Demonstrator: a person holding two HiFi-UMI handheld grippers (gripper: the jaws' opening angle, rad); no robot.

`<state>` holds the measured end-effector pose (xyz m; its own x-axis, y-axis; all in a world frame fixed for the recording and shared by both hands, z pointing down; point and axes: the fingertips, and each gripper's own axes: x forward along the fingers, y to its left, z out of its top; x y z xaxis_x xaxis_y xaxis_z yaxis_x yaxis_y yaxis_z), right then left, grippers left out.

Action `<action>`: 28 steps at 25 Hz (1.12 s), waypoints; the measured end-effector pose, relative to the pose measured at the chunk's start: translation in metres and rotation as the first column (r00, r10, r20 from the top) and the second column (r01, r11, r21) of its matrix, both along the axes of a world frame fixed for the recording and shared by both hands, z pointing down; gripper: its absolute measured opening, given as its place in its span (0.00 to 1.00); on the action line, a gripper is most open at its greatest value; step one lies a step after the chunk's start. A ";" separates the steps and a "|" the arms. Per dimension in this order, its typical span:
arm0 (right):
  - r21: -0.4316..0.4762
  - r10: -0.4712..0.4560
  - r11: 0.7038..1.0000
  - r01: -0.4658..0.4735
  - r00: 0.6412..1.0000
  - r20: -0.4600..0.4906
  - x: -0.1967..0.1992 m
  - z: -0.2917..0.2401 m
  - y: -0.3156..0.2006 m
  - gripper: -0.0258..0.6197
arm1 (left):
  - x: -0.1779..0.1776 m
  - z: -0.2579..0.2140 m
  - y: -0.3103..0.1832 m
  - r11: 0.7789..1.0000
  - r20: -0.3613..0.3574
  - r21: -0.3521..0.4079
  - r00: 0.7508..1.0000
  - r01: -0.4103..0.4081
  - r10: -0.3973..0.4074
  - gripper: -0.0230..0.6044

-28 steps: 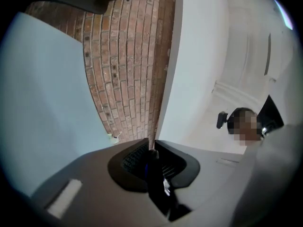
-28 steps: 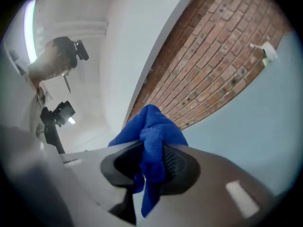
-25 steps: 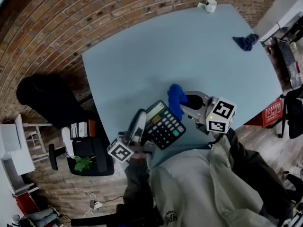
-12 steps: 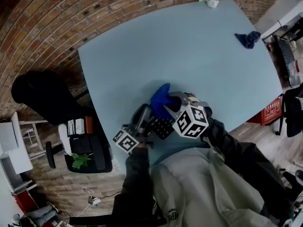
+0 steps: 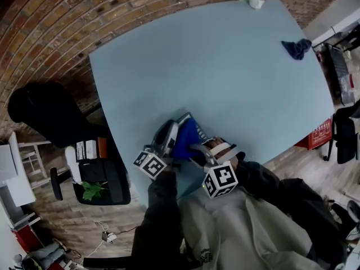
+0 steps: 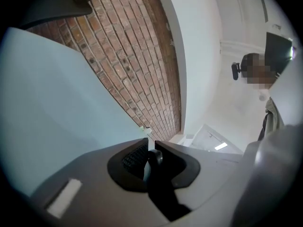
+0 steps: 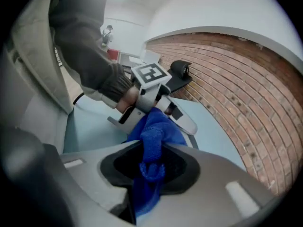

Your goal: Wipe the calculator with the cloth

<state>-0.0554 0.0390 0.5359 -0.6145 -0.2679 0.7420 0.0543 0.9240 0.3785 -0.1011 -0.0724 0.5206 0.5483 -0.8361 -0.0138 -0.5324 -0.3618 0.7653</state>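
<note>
Grip check, both hands. Left gripper (image 5: 169, 133): jaws clenched nearly together on one edge of the dark, flat plastic calculator (image 5: 184, 118). In the left gripper view the calculator shows as a thin dark slab, edge-on between the pads. Right gripper (image 5: 198, 149): jaws grasping a bunched bright blue terry cloth (image 5: 187, 141), one fold pinched between the pads and a tail hanging below them.

Position: calculator at the near edge of the pale blue rectangular table (image 5: 225, 66), directly in front of the person. Bright blue terry cloth lies over most of the calculator's face; in the head view only a pale-rimmed corner shows past it on the far side. Whether the calculator rests on the table top cannot be told. In the right gripper view the cloth sits right against the left gripper's front end, with the marker cube (image 7: 150, 74) just behind.

Elsewhere: second, darker blue crumpled cloth (image 5: 296, 48) near the table's far right edge, well apart from both grippers. Small white cup (image 5: 256, 1) at the far corner. Red-brown brick wall (image 6: 132, 56) beyond the table.
</note>
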 end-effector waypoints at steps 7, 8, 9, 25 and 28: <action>-0.063 0.236 0.968 -0.241 0.968 -0.080 0.060 0.038 -0.058 0.20 | -0.001 0.010 -0.001 0.998 0.126 -0.031 0.991 0.053 -0.048 0.10; -0.050 0.222 0.973 -0.227 0.971 -0.086 0.059 0.036 -0.054 0.20 | -0.001 0.010 -0.002 0.997 0.163 -0.040 0.985 0.068 -0.061 0.10; -0.033 0.191 0.980 -0.195 0.978 -0.085 0.054 0.032 -0.046 0.20 | 0.000 0.011 -0.002 0.996 0.189 -0.044 0.980 0.078 -0.068 0.10; 0.195 0.094 0.978 -0.077 0.992 -0.079 0.084 0.038 -0.021 0.20 | -0.029 0.022 0.008 0.977 -0.047 -0.157 0.987 0.142 -0.151 0.10; 0.205 -0.003 0.979 0.003 1.000 -0.002 0.061 0.010 0.008 0.20 | -0.030 0.024 0.014 0.970 -0.135 -0.196 0.976 0.143 -0.171 0.10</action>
<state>0.0056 0.0466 0.5460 -0.6142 -0.4125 0.6727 0.0578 0.8267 0.5597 -0.1314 -0.0587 0.5447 0.4135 -0.9073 0.0766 -0.4450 -0.1280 0.8864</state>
